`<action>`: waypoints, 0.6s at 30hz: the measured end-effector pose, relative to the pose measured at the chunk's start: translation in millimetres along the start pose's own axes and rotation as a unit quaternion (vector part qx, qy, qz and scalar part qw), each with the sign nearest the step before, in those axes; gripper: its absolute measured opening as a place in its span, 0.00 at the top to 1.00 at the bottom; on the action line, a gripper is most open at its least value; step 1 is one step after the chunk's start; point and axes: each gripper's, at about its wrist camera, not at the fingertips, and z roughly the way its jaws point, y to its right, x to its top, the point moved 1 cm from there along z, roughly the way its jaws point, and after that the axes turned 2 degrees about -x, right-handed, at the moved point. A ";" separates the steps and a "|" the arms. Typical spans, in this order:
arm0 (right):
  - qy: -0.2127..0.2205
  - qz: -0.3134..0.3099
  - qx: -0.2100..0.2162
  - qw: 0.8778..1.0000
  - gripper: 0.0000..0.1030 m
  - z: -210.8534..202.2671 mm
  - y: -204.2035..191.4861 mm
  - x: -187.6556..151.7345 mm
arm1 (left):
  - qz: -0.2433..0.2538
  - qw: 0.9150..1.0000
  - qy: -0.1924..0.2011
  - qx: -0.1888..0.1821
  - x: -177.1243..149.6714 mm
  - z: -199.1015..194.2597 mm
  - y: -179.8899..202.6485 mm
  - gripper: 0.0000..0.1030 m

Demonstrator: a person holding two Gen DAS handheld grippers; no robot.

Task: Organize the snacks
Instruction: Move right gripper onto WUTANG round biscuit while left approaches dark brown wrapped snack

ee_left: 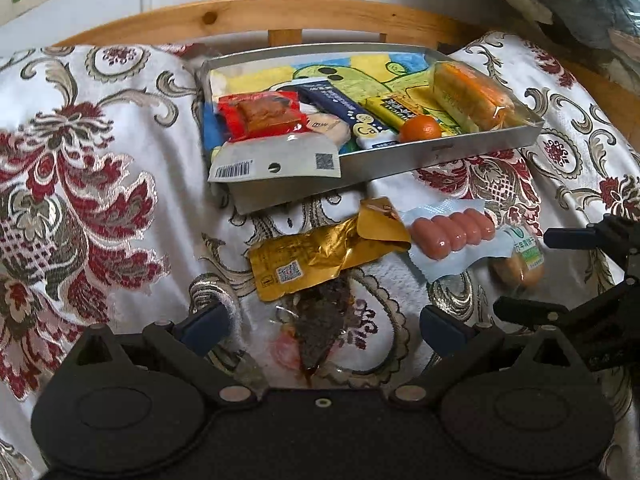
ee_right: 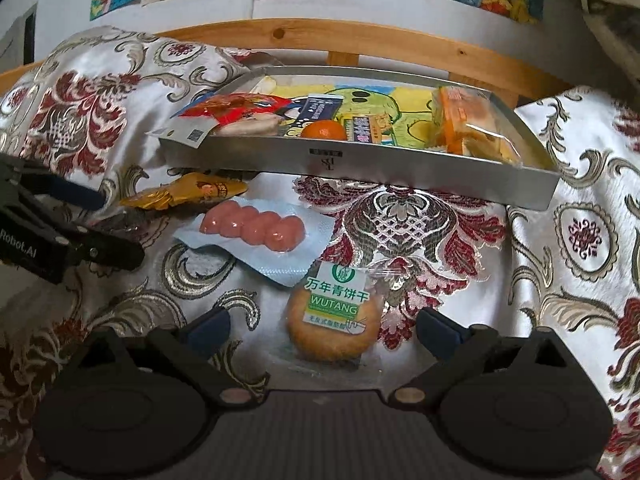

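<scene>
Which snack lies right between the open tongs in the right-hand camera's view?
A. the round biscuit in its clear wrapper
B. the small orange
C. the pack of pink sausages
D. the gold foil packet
A: the round biscuit sits on the patterned cloth between the right tongs, while the sausages and gold packet lie farther off and the orange is in the tray.

Loose snack packets (ee_right: 256,227) lie before filled tray (ee_right: 360,168).

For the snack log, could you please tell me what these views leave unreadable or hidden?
- Dark snack pack: left wrist view, glare on the clear wrap; contents unclear.
- Gold pouch: right wrist view, partly behind the left tool.
- Biscuit pack: left wrist view, blurred, sausage pack overlaps it.
</scene>
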 end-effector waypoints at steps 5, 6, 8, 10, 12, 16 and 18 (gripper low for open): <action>-0.002 0.019 0.011 1.000 0.12 3.8 1.5 -0.8 | -0.039 0.999 -0.017 -0.018 1.5 2.6 -8.1 0.04; -0.003 0.023 0.015 1.000 0.13 3.7 1.8 -0.6 | -0.058 0.998 -0.014 -0.025 1.9 1.5 -11.7 0.06; -0.004 0.030 0.022 0.999 0.18 3.3 1.4 -0.2 | -0.101 0.994 -0.010 -0.040 3.0 -0.7 -22.2 0.11; -0.005 0.035 0.027 0.999 0.19 3.4 1.1 0.1 | -0.127 0.991 -0.009 -0.044 3.6 -1.7 -28.5 0.16; -0.006 0.038 0.026 0.999 0.22 3.4 0.8 -0.1 | -0.130 0.991 -0.011 -0.039 3.5 -2.1 -29.1 0.22; -0.009 0.046 0.027 0.999 0.34 4.8 2.3 -0.8 | -0.075 0.997 -0.021 -0.014 4.2 -0.8 -14.6 0.29; -0.008 0.047 0.028 0.999 0.40 4.9 1.6 -1.5 | -0.047 0.999 -0.023 -0.004 3.5 -0.3 -6.6 0.33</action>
